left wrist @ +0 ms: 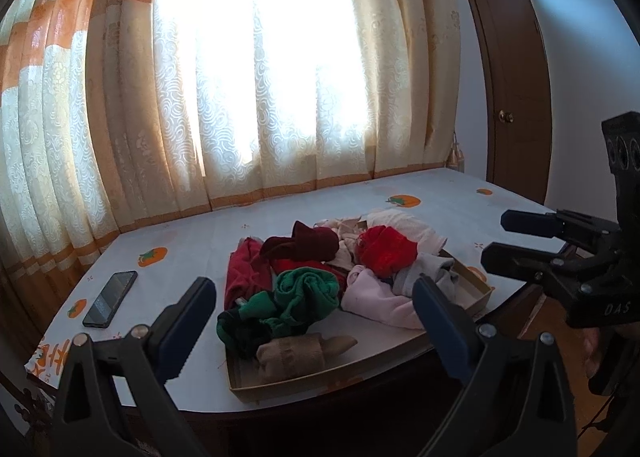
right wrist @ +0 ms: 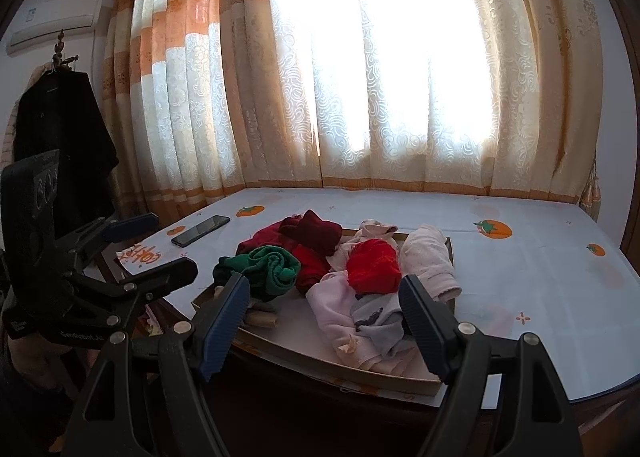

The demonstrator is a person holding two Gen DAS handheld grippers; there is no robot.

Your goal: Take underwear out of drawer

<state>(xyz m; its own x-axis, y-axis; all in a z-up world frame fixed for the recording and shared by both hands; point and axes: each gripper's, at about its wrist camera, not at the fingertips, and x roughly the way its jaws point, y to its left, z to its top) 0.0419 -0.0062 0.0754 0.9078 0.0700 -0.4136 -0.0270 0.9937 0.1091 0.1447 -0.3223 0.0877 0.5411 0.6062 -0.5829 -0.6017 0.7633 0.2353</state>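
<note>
Underwear (right wrist: 352,277) lay heaped in a shallow cardboard drawer (right wrist: 304,353) that sat on the tabletop (right wrist: 540,269), near its front edge. In the right wrist view the drawer's long axis ran from the near right corner back toward the far left, with its far rim toward the curtain (right wrist: 360,77). A green piece (left wrist: 308,289) was bunched at the left end, with a dark maroon one (left wrist: 300,243) behind it. A bright red bundle (left wrist: 386,251) sat on top of the heap near the middle. A pale pink piece (left wrist: 376,297) spilled forward from the heap, and a grey one (right wrist: 380,321) lay beside it at the right. A tan roll (left wrist: 300,351) lay at the drawer's near left corner, its length along the front rim in the left wrist view.

A phone (left wrist: 110,299) lay flat on the tabletop left of the drawer, well apart from it, its long axis pointing toward the curtain.

Left tongs (left wrist: 316,327) hung in front of the drawer, jaws spread wide with nothing between them. Right tongs (right wrist: 328,327) stood alike, jaws released and empty, short of the pink and grey pieces. Each showed at the edge of the other's view, side by side.
</note>
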